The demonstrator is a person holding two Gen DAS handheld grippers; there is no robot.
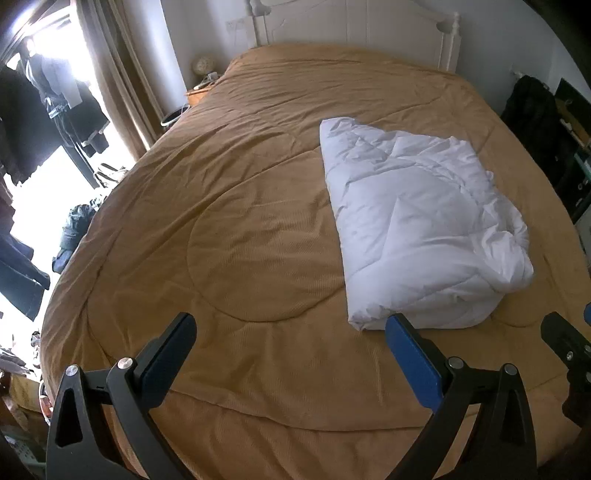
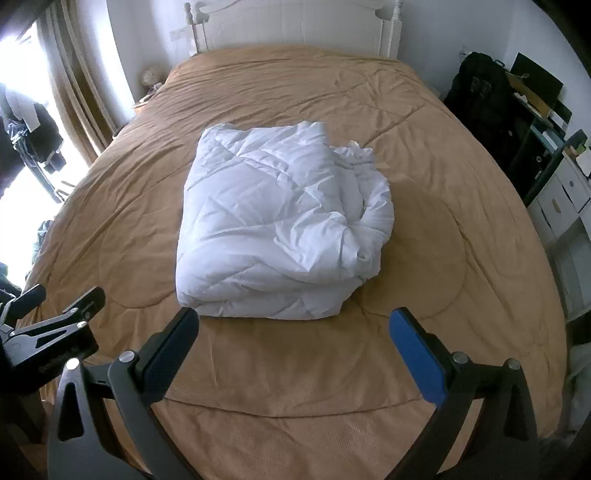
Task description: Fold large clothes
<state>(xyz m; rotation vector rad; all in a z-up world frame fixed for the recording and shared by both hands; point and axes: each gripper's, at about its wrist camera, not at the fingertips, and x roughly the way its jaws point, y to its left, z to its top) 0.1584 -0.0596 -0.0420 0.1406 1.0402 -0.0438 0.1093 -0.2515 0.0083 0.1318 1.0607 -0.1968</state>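
A white quilted duvet [image 1: 417, 225] [image 2: 280, 229] lies folded into a thick bundle on a bed with a tan cover [image 1: 229, 206] [image 2: 443, 192]. Its loose bunched edges face right. My left gripper [image 1: 291, 332] hangs open above the tan cover, with the bundle's near corner just beyond its right finger. My right gripper [image 2: 295, 328] is open too, just short of the bundle's near edge, holding nothing. The right gripper's tip [image 1: 561, 339] shows at the right edge of the left wrist view, and the left gripper [image 2: 55, 321] appears at the left of the right wrist view.
A white headboard [image 2: 295, 26] stands at the far end. Curtains and a bright window [image 1: 44, 177] with hanging dark clothes are on the left, with clutter on the floor. A dark bag [image 2: 480, 96] and white drawers [image 2: 565, 199] stand to the right.
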